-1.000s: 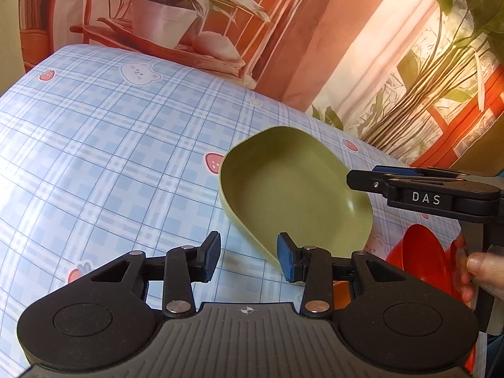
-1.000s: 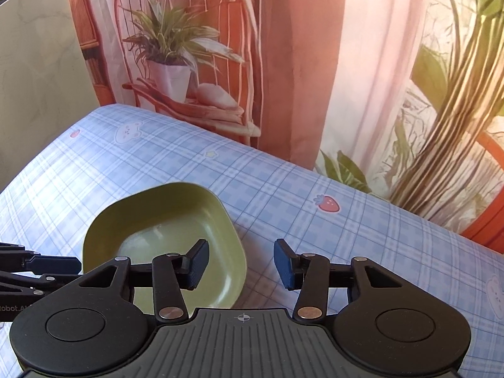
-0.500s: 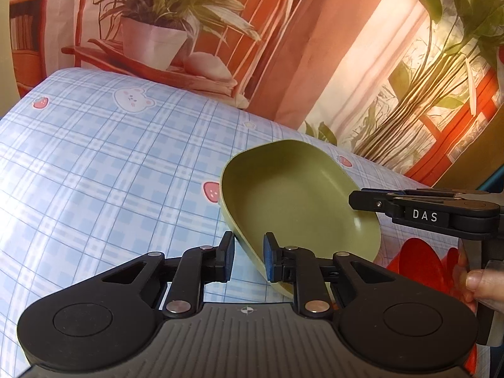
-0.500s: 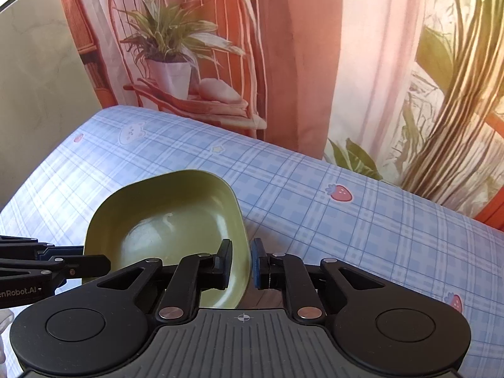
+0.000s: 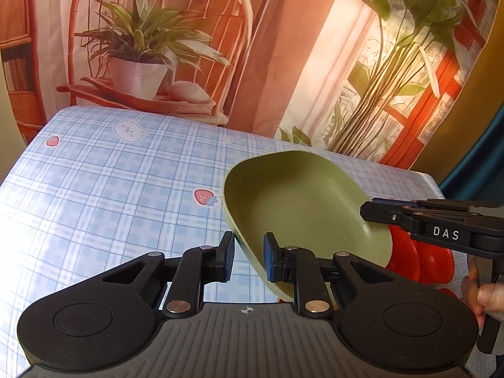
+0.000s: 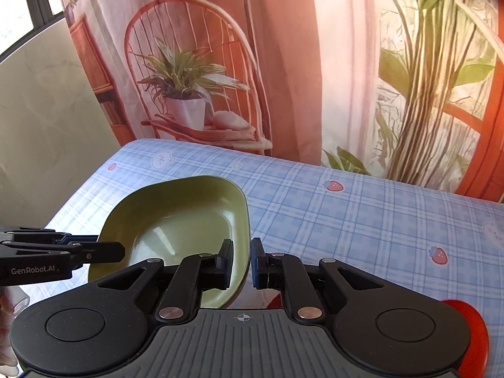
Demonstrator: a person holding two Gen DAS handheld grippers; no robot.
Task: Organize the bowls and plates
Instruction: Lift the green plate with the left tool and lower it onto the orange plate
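Two grippers share one load here: we have the left gripper (image 5: pixel 249 258) clamped on the near-left rim of the green bowl (image 5: pixel 302 201), one pad inside the wall and one outside, and the right gripper (image 6: pixel 242 263) pinching the near-right rim the same way. Both sets of jaws have just been closing, and the bowl's wall sits between the pads in each view.

We judge the bowl to be lifted clear of the checked tablecloth (image 5: pixel 110 189) and tilted, its near edge raised over the red dishes (image 5: pixel 419 258) that lie just below and to its right. Its open side faces up and somewhat toward us. It is a rounded rectangle, and we read its long axis as running from the near rim, where we hold it, toward the far edge of the table.

What could go wrong from here? Each grip bites only a thin, smooth strip of rim, both on the near end, so the far end hangs unsupported. If our two hands drift apart, twist against each other or rise unevenly, one pad pair could slide off and the bowl would swing from the other, or drop onto the red dishes and knock them. Squeezing a curved wall also invites it to pop out sideways. We cannot tell how many red pieces lie underneath.
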